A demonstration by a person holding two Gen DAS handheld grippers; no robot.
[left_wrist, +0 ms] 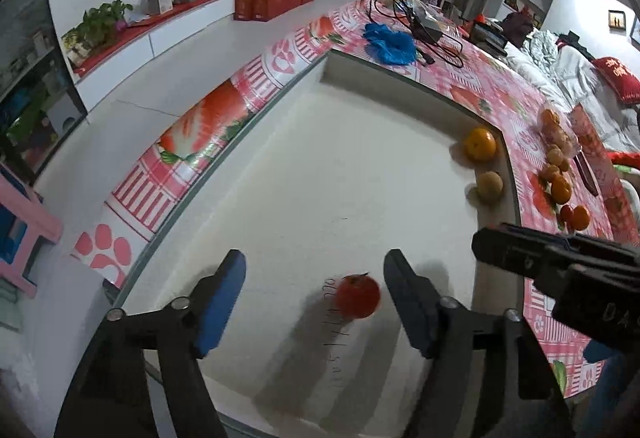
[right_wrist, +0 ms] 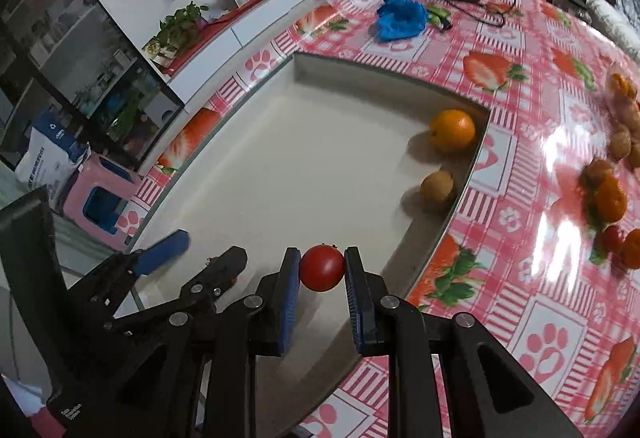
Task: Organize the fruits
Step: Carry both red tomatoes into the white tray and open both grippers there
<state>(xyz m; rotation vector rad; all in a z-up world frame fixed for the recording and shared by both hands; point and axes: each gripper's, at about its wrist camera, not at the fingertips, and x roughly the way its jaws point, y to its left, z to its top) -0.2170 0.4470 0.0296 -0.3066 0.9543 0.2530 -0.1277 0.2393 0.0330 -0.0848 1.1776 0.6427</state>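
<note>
Two fruits hug the tray rim; right gripper clamps a tomato

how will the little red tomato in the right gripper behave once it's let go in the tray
The tomato is round and glossy, so it will probably roll on the smooth tray floor until a wall stops it. Its skin looks thin; a harder squeeze from the right gripper might bruise it.

Tray floor lies open; orange and brown fruit crowd its right wall.
</note>
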